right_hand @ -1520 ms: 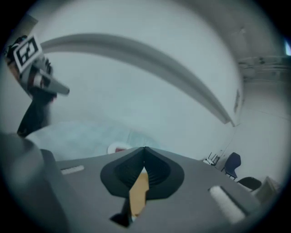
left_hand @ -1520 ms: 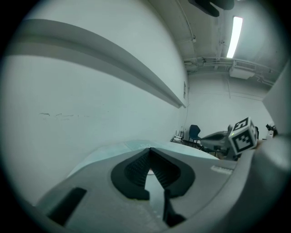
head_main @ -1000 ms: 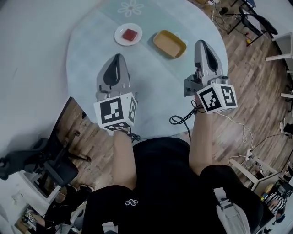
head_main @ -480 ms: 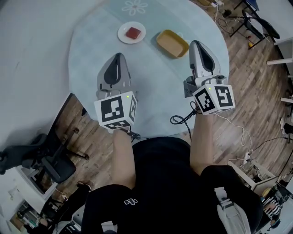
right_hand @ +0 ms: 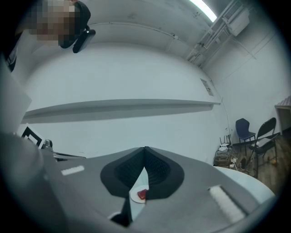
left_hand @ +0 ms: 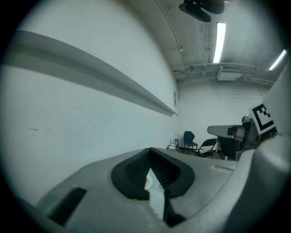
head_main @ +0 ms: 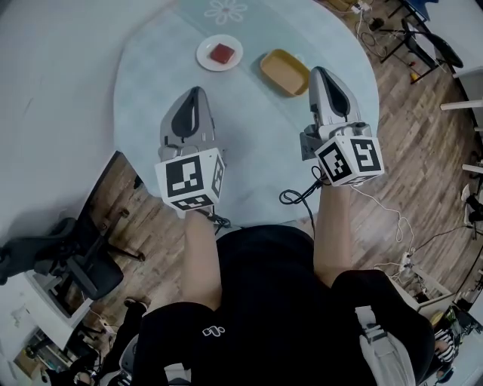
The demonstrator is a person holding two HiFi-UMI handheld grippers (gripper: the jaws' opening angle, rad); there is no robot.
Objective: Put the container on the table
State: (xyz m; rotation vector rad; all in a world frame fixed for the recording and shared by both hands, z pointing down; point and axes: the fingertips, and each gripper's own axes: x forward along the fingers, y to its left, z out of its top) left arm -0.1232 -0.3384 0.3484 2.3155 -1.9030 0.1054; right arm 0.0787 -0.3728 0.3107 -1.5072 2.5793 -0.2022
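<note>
Far left, on the wood floor (head_main: 128, 202), a black office chair (head_main: 72, 264). Right of it, a round pale blue-green table (head_main: 151, 83) with a white flower print (head_main: 225, 10) at its far edge. Over the near left part of the table, the left gripper (head_main: 196, 93), marker cube (head_main: 192, 179) nearest the body, nose pointing far. In the left gripper view, fingers (left_hand: 132, 173) closed tip to tip, gripping nothing, only a thin sliver of tabletop showing behind them. Farther off and slightly right, a white plate (head_main: 207, 60) flat on the table with a small red piece (head_main: 222, 53) on it. Right of the plate and apart from it, the yellow container (head_main: 284, 71), a shallow oblong dish, upright, resting on the far right part of the table. Just near and right of the container, the right gripper (head_main: 322, 74), held over the table's right side, tip close beside the container's near right edge; touching or not, impossible to say. In the right gripper view, fingers (right_hand: 120, 175) likewise closed and holding nothing, the plate and red piece visible through the narrow gap behind the tips. Nearer the body, the right marker cube (head_main: 349, 159), and just left of it a black cable (head_main: 290, 197) looping over the near table edge.
</note>
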